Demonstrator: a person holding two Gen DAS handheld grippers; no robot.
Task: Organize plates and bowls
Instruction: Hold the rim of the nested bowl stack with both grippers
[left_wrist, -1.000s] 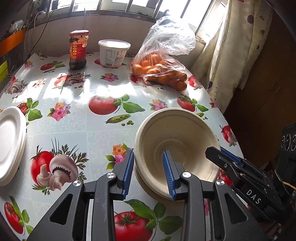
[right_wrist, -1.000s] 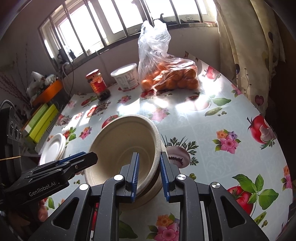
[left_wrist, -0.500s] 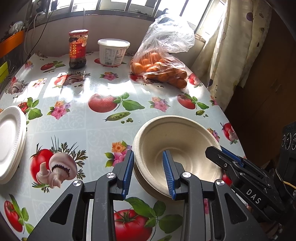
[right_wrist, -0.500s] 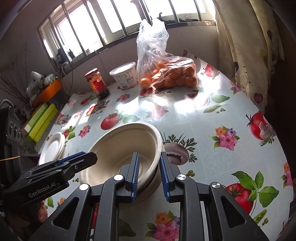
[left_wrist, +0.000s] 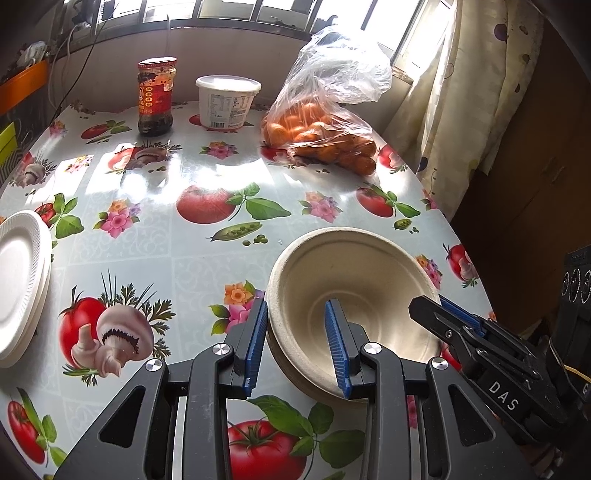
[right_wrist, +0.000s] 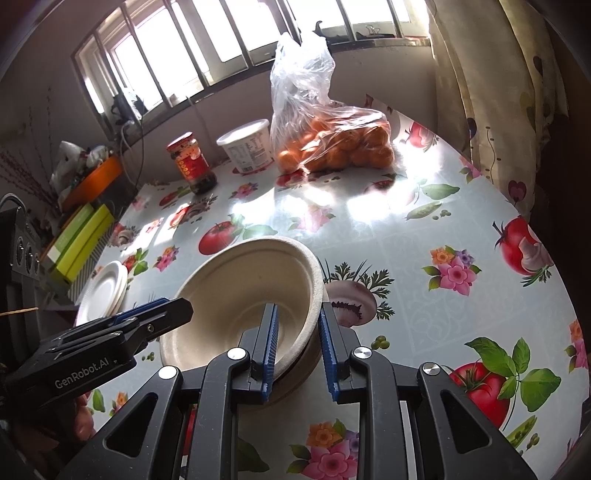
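A stack of beige paper bowls (left_wrist: 354, 280) rests near the table's right front edge; it also shows in the right wrist view (right_wrist: 243, 291). My left gripper (left_wrist: 297, 345) straddles the stack's near left rim, jaws apart, one finger inside and one outside, not pressing. My right gripper (right_wrist: 297, 341) straddles the opposite rim the same way, jaws apart with a gap to the rim. A stack of white paper plates (left_wrist: 18, 284) sits at the table's left edge, also in the right wrist view (right_wrist: 103, 291).
A sauce jar (left_wrist: 156, 96), a white tub (left_wrist: 227, 101) and a plastic bag of oranges (left_wrist: 321, 129) stand at the back by the window. Green boxes (right_wrist: 79, 242) lie at the far left. A curtain (left_wrist: 461, 110) hangs right of the table.
The top bowl has come down from a tilt to sit level on the stack. Both grippers' jaws have spread a little off the rim.
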